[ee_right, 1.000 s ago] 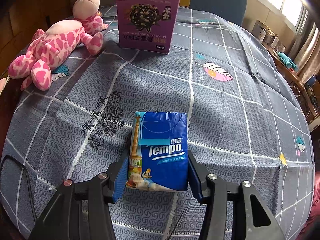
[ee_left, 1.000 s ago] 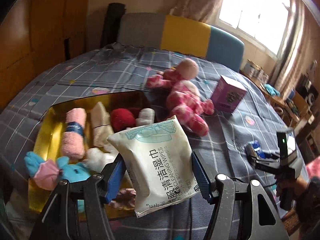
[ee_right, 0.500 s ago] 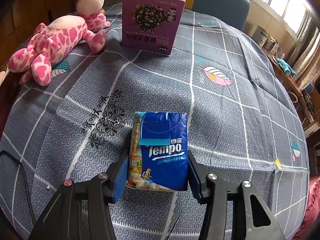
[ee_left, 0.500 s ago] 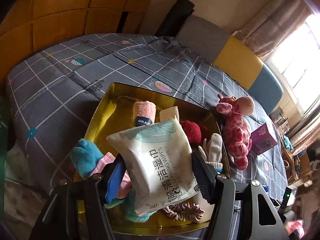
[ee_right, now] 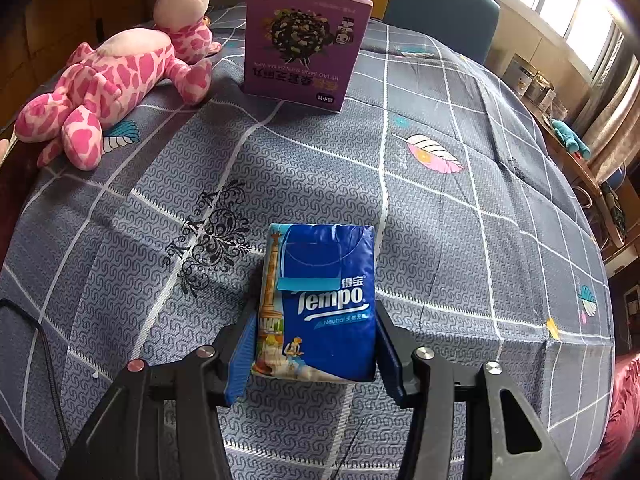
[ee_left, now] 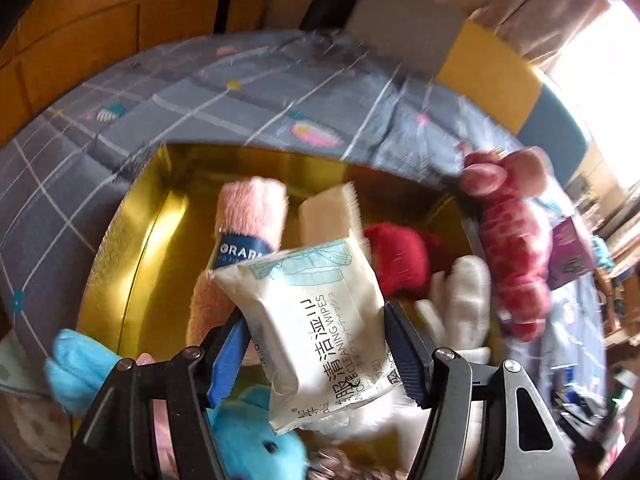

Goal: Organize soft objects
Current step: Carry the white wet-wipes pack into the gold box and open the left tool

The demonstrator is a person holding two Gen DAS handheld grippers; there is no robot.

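My left gripper (ee_left: 320, 344) is shut on a white pack of cleaning wipes (ee_left: 316, 320) and holds it above the gold tray (ee_left: 132, 240). In the tray lie a rolled pink towel (ee_left: 248, 216), a cream sponge (ee_left: 328, 212), a red plush (ee_left: 396, 256), a white glove (ee_left: 464, 300) and a blue plush toy (ee_left: 248, 440). My right gripper (ee_right: 316, 344) is shut on a blue Tempo tissue pack (ee_right: 324, 300) over the grey checked bedspread (ee_right: 460, 220). A pink spotted plush giraffe (ee_right: 108, 88) lies at the far left, also seen beside the tray as the same giraffe (ee_left: 512, 240).
A purple box (ee_right: 304, 40) stands upright behind the tissue pack, next to the giraffe. A yellow, grey and blue chair back (ee_left: 492, 72) lines the far edge. Wooden panels (ee_left: 100, 20) rise at the left; a cluttered shelf (ee_right: 576, 148) runs along the right.
The left gripper swung with the wipes pack from the bedspread side to over the tray and dropped closer to it, rolling as it went. The right gripper and tissue pack stayed still.
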